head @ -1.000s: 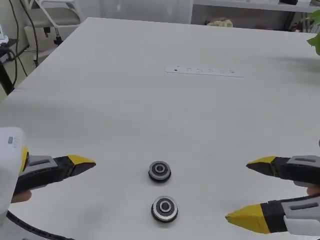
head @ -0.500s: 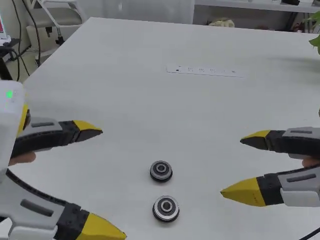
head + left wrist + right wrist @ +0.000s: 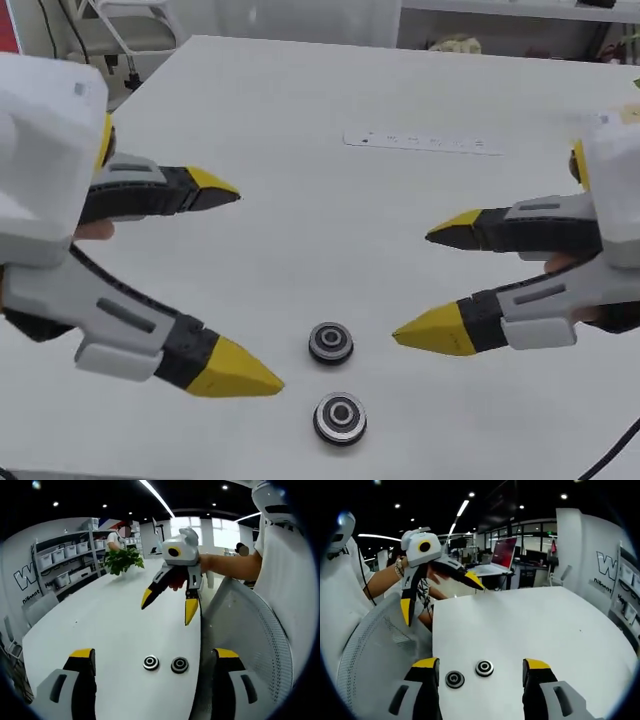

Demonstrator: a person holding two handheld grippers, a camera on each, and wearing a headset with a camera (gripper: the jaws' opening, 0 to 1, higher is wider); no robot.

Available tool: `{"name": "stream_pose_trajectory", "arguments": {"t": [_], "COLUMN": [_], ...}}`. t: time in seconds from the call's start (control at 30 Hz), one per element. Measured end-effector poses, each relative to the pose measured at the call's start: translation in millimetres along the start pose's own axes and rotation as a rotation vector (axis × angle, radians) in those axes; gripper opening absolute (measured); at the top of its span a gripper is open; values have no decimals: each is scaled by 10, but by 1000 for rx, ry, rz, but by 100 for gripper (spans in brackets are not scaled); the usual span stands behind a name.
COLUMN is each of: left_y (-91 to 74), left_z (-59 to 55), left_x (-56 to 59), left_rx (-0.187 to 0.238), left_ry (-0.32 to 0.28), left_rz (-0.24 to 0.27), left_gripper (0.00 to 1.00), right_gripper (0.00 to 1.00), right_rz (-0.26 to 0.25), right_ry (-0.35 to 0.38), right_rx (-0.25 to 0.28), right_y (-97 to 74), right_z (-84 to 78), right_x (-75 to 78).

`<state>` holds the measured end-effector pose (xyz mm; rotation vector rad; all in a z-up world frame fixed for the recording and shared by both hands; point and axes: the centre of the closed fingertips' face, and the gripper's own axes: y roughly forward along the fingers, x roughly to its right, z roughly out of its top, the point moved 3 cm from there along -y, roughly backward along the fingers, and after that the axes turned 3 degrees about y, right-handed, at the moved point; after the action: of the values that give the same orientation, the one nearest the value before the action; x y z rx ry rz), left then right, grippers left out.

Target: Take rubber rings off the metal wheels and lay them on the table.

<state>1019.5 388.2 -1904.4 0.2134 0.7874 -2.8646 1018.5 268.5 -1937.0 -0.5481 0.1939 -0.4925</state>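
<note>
Two small metal wheels with dark rubber rings lie flat near the table's front edge, one (image 3: 331, 343) just beyond the other (image 3: 340, 418). My left gripper (image 3: 255, 288) hovers open to their left, jaws wide apart and pointing right. My right gripper (image 3: 413, 288) hovers open to their right, pointing left. Neither touches a wheel. In the left gripper view the wheels (image 3: 151, 662) (image 3: 179, 664) lie between my own jaws, with the right gripper (image 3: 167, 613) facing me. The right gripper view has the wheels (image 3: 454, 679) (image 3: 484, 668) low between its jaws and the left gripper (image 3: 444, 605) beyond.
The white table (image 3: 300, 120) carries a flat white power strip (image 3: 425, 141) far behind the wheels. A mesh chair back (image 3: 240, 630) stands at the table's near edge. A potted plant (image 3: 120, 560) sits on the far right end.
Both grippers have risen and closed in toward the wheels from either side, and both jaws of the left gripper now show. The wheels have not moved.
</note>
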Motion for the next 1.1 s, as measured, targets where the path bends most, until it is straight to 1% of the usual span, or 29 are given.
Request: {"name": "stream_pose_trajectory", "arguments": {"t": [0.03, 0.1, 0.17, 0.27, 0.3, 0.33, 0.37, 0.4, 0.43, 0.5, 0.53, 0.6, 0.67, 0.73, 0.77, 0.83, 0.87, 0.9, 0.93, 0.97, 1.0, 1.03, 1.1], "left_y": [27, 74, 124, 242, 275, 325, 360, 409, 439, 512, 526, 590, 640, 678, 697, 716, 720, 735, 749, 761, 782, 796, 820], "left_z": [91, 182, 214, 247, 251, 259, 264, 271, 273, 259, 253, 212, 134, 5, -63, -138, -158, -234, -285, -313, -350, -375, -425], "left_x": [-28, -53, -70, -78, -75, -75, -73, -65, -54, -33, -30, -4, 24, 56, 63, 90, 100, 151, 186, 211, 252, 278, 332], "left_rx": [27, 48, 48, 49, 52, 61, 68, 81, 91, 109, 110, 116, 118, 94, 88, 85, 81, 70, 63, 63, 68, 69, 69], "left_ry": [25, 41, 50, 85, 91, 89, 85, 85, 87, 86, 83, 75, 73, 22, -3, -9, -10, -9, -10, -16, -38, -46, -44], "left_rz": [5, 1, -5, -15, -19, -20, -20, -22, -26, -38, -40, -52, -67, -88, -87, -90, -92, -104, -113, -120, -133, -140, -146], "left_gripper": [94, 92, 90, 86, 85, 84, 83, 82, 82, 79, 77, 72, 69, 70, 71, 73, 73, 71, 69, 67, 66, 64, 58], "right_gripper": [65, 64, 63, 59, 58, 57, 57, 57, 58, 56, 55, 54, 53, 52, 51, 48, 47, 46, 44, 42, 41, 40, 38], "right_rz": [10, 24, 35, 67, 77, 91, 99, 113, 124, 139, 143, 171, 180, 194, 203, 211, 213, 217, 217, 217, 218, 216, 209], "right_ry": [-6, -13, -15, -13, -8, 16, 37, 41, 28, -29, -33, -32, -34, -40, -48, -52, -51, -40, -33, -26, -17, -11, 4], "right_rx": [7, 21, 28, 48, 53, 53, 46, 27, 7, -52, -60, -95, -114, -132, -144, -157, -159, -168, -171, -175, -182, -185, -181], "right_y": [52, 138, 197, 271, 284, 306, 320, 334, 340, 359, 366, 420, 452, 475, 486, 503, 508, 535, 545, 553, 562, 568, 576], "right_z": [11, 22, 7, -69, -94, -138, -177, -238, -283, -399, -419, -520, -573, -627, -659, -698, -707, -756, -778, -801, -835, -855, -885], "right_x": [-16, -44, -68, -133, -146, -167, -187, -227, -259, -311, -321, -355, -376, -421, -448, -456, -458, -445, -437, -432, -428, -420, -398]}}
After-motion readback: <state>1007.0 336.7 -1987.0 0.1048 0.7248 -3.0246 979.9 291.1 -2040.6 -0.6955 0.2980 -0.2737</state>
